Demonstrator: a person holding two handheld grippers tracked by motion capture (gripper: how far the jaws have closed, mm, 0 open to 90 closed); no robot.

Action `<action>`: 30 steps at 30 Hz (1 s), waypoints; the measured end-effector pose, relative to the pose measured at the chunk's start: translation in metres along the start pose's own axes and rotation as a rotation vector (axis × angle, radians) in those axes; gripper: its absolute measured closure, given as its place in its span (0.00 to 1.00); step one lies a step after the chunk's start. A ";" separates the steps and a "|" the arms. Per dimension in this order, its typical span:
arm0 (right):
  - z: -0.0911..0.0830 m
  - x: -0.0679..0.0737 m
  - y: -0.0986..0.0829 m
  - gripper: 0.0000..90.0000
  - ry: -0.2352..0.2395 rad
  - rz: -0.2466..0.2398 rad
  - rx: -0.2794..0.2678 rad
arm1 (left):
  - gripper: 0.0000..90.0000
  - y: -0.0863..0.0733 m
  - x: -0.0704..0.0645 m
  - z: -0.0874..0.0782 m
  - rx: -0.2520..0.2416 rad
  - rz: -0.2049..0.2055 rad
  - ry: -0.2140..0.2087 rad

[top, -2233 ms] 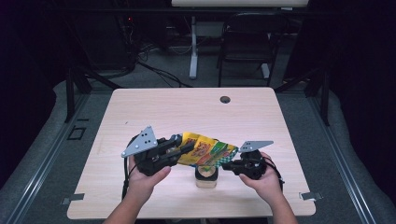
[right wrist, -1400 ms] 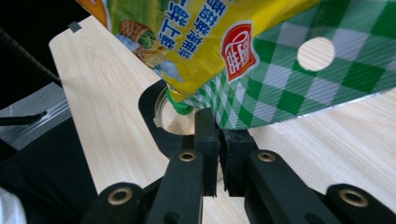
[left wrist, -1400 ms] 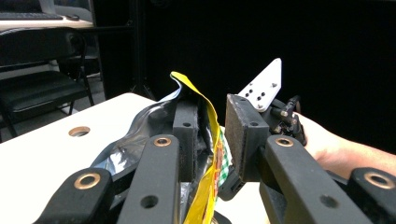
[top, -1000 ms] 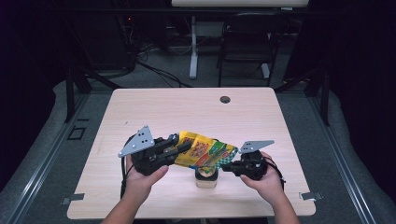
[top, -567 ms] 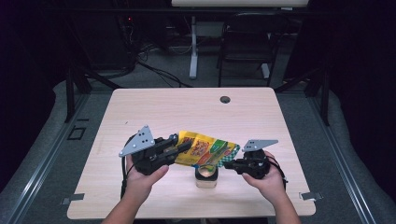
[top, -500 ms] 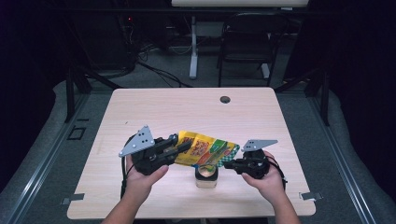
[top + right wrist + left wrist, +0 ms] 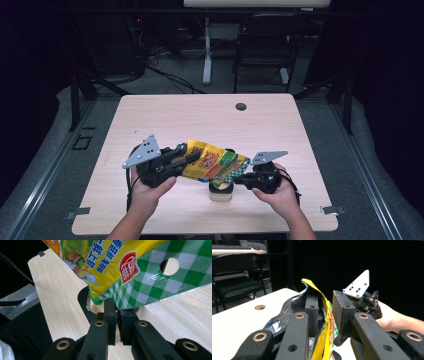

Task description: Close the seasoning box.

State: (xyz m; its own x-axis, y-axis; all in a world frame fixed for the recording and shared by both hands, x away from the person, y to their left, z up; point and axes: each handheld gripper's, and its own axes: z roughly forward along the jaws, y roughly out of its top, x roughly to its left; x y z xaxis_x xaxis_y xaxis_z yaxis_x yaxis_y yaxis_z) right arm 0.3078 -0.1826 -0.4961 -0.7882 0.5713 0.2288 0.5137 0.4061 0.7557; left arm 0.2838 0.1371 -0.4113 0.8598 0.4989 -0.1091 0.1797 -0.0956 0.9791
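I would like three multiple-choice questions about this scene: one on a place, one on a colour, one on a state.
1. Where is the small jar?
A. Below the snack bag's lower end
B. Beside the table's hole
C. On the chair

2. What colours is the checked edge of the snack bag?
A. Red and black
B. Green and white
C. Blue and grey

3. How are the left tongs?
A. Wide open, away from the bag
B. Lying on the table
C. Closed on the bag

Answers: 1 A, the high view shows it under the bag; 2 B, seen in the right gripper view; 3 C, the bag sits between the jaws.
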 end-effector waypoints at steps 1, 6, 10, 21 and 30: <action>-0.001 0.000 0.000 0.95 0.003 -0.002 -0.001 | 0.83 -0.001 0.001 -0.001 0.001 -0.001 0.002; -0.008 -0.001 0.001 0.95 0.002 0.001 -0.024 | 0.83 -0.003 0.003 -0.002 0.004 -0.007 0.009; -0.012 -0.003 0.001 0.95 -0.013 0.007 -0.039 | 0.83 -0.004 0.003 0.000 0.005 -0.006 0.005; -0.012 -0.004 0.001 0.95 -0.034 0.021 -0.055 | 0.83 -0.009 0.005 -0.002 0.018 -0.015 0.017; -0.010 -0.003 0.001 0.94 -0.036 0.021 -0.061 | 0.83 -0.014 0.009 -0.004 0.024 -0.021 0.020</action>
State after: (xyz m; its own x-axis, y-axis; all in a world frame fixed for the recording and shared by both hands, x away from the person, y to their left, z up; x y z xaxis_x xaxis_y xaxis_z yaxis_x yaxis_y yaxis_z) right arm 0.3076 -0.1910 -0.4901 -0.7641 0.6052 0.2235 0.5078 0.3504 0.7870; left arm 0.2867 0.1465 -0.4248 0.8457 0.5186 -0.1261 0.2096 -0.1053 0.9721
